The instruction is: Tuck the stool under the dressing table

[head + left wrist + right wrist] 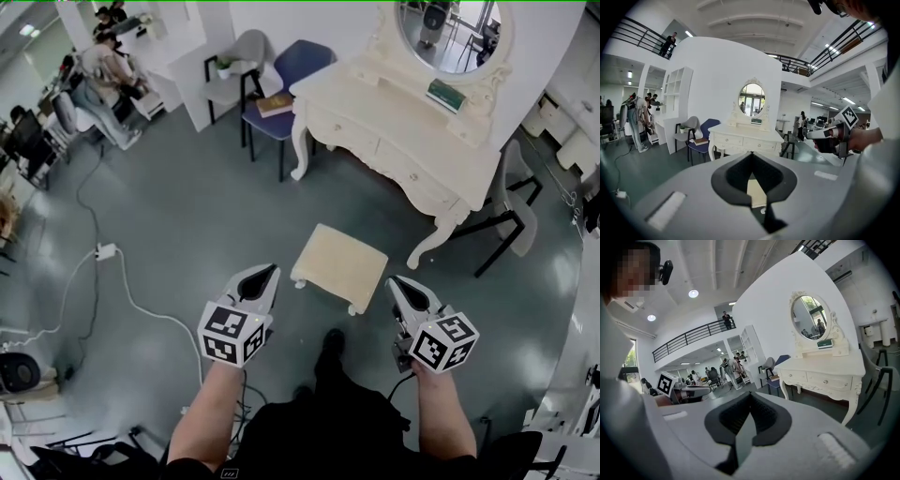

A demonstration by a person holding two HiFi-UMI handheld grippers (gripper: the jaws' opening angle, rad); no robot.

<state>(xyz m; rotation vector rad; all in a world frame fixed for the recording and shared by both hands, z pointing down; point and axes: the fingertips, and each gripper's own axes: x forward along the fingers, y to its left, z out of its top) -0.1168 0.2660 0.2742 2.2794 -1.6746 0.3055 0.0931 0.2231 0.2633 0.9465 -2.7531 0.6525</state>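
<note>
A cream stool (339, 265) stands on the grey floor, a short way in front of the white dressing table (403, 131) and outside its leg space. My left gripper (270, 271) hangs just left of the stool, shut and empty. Just right of the stool is my right gripper (392, 281), its jaws also together with nothing in them. Neither touches the stool. In the left gripper view the jaws (751, 153) meet at the tip, and the stool (754, 192) shows through the gap below them. The right gripper view looks over its closed jaws (750, 393) at the dressing table (825, 373).
A blue chair (295, 66) with a book on it and a grey chair (239, 56) stand left of the table. Another grey chair (511, 202) stands at its right end. A power strip (105, 251) with cables lies on the floor at left. People sit at the far left (103, 66).
</note>
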